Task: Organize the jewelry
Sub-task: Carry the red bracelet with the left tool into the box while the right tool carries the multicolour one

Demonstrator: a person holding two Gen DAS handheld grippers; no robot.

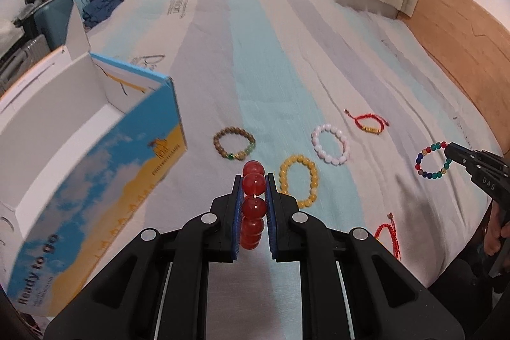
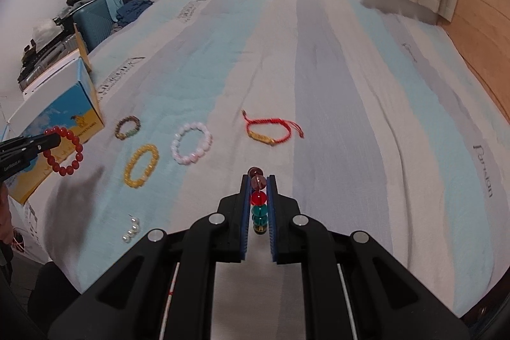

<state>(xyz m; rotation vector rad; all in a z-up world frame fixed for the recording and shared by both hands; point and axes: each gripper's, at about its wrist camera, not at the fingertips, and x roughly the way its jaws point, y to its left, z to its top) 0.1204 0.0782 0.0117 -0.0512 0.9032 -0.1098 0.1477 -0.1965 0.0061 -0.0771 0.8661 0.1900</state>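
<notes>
We had the left gripper (image 1: 253, 184) clamped on the red beads (image 1: 253, 206), the right gripper (image 2: 258, 184) clamped on the multicolour beads (image 2: 258, 203); the box (image 1: 95, 168) sat at our nine o'clock, the yellow bracelet (image 1: 298, 185) lay on the bed (image 1: 271, 69) at twelve.

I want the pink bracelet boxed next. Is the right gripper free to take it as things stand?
Probably not yet. The right gripper is shut on the multicolour bracelet, so its jaws are full. The pink bracelet lies in the open on the bed, nothing over it; once the load is dropped off, the way looks clear.
</notes>
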